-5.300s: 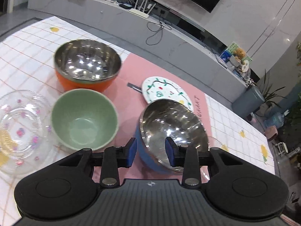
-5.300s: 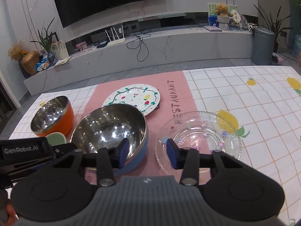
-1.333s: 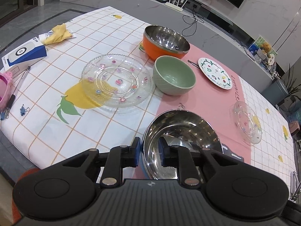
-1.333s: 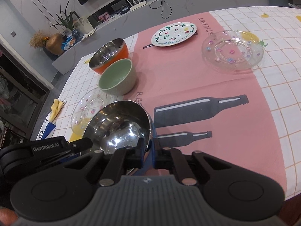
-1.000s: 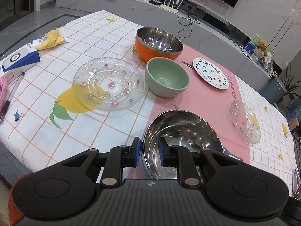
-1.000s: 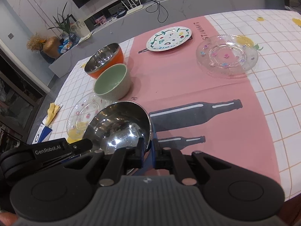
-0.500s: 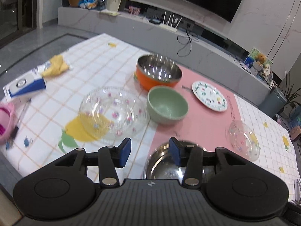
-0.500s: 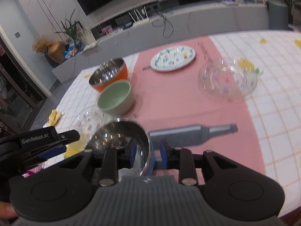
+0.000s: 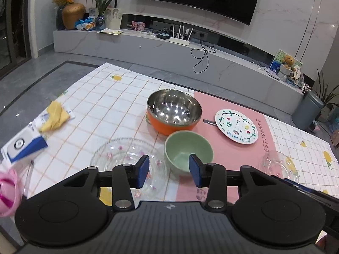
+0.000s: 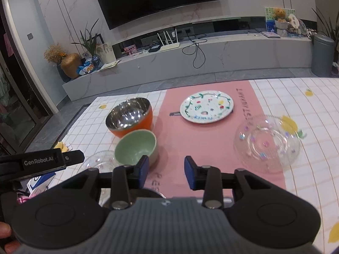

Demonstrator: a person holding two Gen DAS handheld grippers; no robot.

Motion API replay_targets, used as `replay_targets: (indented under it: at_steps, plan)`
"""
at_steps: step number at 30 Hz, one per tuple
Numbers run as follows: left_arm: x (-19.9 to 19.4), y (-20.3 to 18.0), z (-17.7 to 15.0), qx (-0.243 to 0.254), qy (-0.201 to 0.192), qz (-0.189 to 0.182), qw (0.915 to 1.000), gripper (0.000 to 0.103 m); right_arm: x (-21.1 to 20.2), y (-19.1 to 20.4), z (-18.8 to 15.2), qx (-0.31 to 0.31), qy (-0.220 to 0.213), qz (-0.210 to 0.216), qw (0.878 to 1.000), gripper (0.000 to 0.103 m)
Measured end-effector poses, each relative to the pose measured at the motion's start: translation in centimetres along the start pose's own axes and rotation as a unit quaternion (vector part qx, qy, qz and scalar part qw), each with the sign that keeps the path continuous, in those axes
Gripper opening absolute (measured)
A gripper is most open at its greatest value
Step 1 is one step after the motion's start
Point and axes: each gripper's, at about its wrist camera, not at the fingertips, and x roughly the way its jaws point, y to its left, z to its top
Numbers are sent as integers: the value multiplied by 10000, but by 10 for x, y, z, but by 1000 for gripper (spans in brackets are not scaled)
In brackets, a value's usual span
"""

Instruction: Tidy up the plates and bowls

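both wrist views look down across the table (image 9: 118,97) toward the tv wall, sharing the green bowl (image 10: 135,146).

Both views are evenly lit by soft indoor light from above, somewhat dim and cool. Small white glints speckle the inside of the steel bowl (image 9: 174,108), and a few highlights sit on the glossy marble wall (image 9: 286,10). Shadows under the dishes are faint and short. The fisheye lens bends the bench (image 9: 101,105) edges and the wall lines, and the corners go dark. The left view is slightly smeared at its left edge; in the right view the glass plate (image 10: 267,144) looks soft.
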Motion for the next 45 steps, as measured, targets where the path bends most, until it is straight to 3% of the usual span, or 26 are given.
replay_targets:
  at_steps: [10, 19, 27, 35, 38, 45]
  plan:
    - [36, 12, 30, 160, 66, -153, 9997, 47, 48, 4, 31, -53, 224, 74, 9997, 37]
    - [79, 32, 63, -316, 180, -492, 9981, 47, 105, 6, 64, 52, 544, 266, 9982, 37]
    - [127, 38, 82, -388, 483, -303, 9976, 47, 164, 22, 93, 63, 938, 357, 9949, 37]
    - [165, 47, 86, -574, 821, -183, 9948, 47, 213, 34, 100, 193, 1326, 240, 9907, 37]
    - [173, 47, 83, -602, 892, -180, 9940, 39, 222, 33, 100, 265, 1374, 237, 9899, 35]
    - [182, 50, 80, -686, 930, -147, 9932, 15, 235, 24, 96, 763, 1540, 504, 9838, 15]
